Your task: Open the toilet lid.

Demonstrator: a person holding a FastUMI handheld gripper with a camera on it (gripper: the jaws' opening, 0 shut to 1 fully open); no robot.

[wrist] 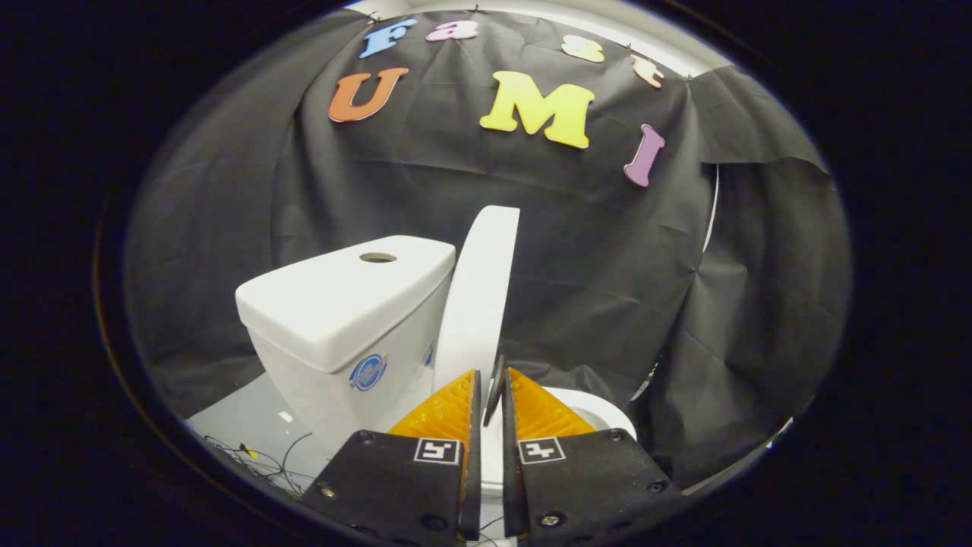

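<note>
Pinching the raised toilet lid's (478, 304) lower edge, the hand-held gripper (491, 376) points forward beside the tank (342, 304).

The raised lid (478, 304) is standing just ahead of the nearly closed gripper (491, 380), blocking the way forward; the tank (342, 311) is crowding its left, while open room is lying rightward over the seat (600, 414).

A creased black cloth wall (607, 251) hangs as backdrop. Below its left part lies a pale grey smooth floor (243, 422), with thin dark cables (285, 465) on it.
</note>
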